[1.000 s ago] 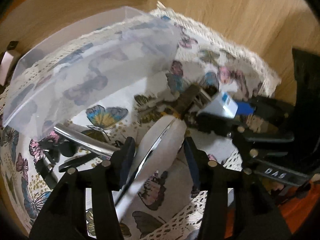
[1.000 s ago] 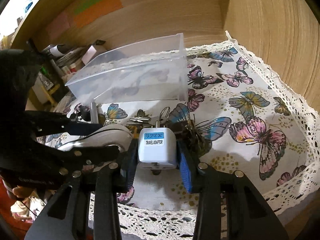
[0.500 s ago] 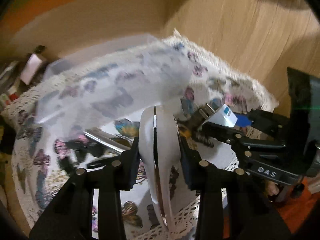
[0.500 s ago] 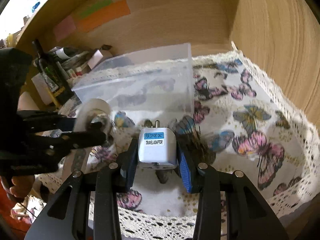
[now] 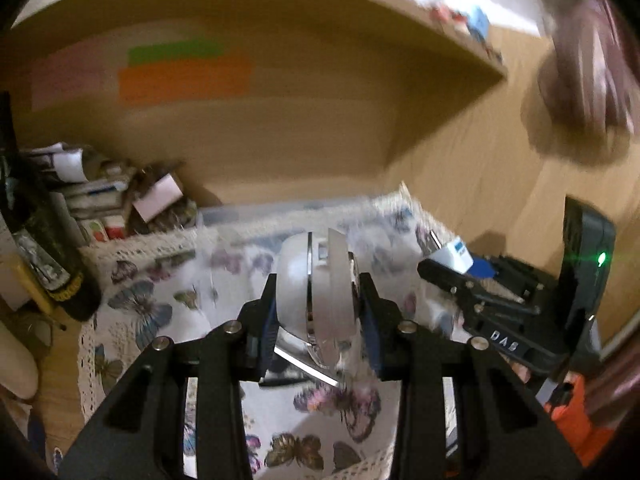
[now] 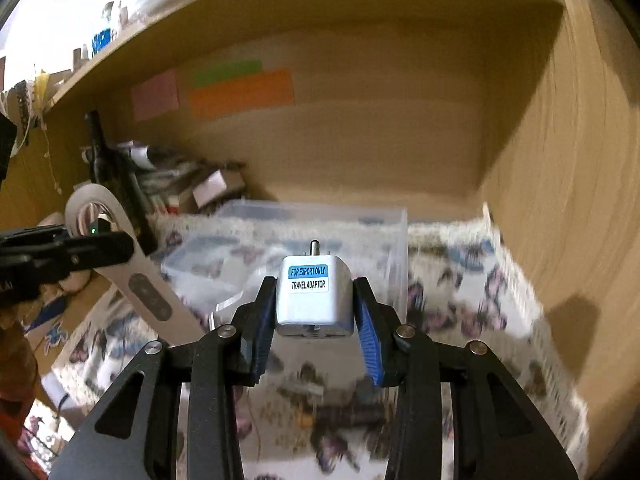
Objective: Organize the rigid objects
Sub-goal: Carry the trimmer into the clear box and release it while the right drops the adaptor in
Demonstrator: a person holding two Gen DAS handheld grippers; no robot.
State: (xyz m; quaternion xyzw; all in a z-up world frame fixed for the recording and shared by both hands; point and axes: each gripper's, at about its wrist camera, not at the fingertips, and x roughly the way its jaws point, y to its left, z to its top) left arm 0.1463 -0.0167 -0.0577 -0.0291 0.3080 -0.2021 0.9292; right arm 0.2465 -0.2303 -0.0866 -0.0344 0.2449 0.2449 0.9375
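**Both loads lifted, the clear bin is next**

You have the travel adaptor (image 6: 314,295) clamped between the fingers of the right gripper (image 6: 316,316), its label facing up and its pin pointing straight at the clear plastic bin (image 6: 304,240). It hangs in front of the bin's near wall, a little above the rim as this view shows it. The white oval gadget (image 5: 316,292), chrome-trimmed, sits squeezed on edge between the fingers of the left gripper (image 5: 318,312), also short of the bin; in the right wrist view its long handle with buttons slopes down to the left of the bin.

I judge this to be the carry step: both pieces are off the butterfly cloth (image 6: 460,292) and neither is in the bin yet. The next move calls for bringing each one over the bin's open top, clear of the near wall, before you let the fingers part. Mind the two grippers crowding each other, since the bin's mouth looks narrow for both.
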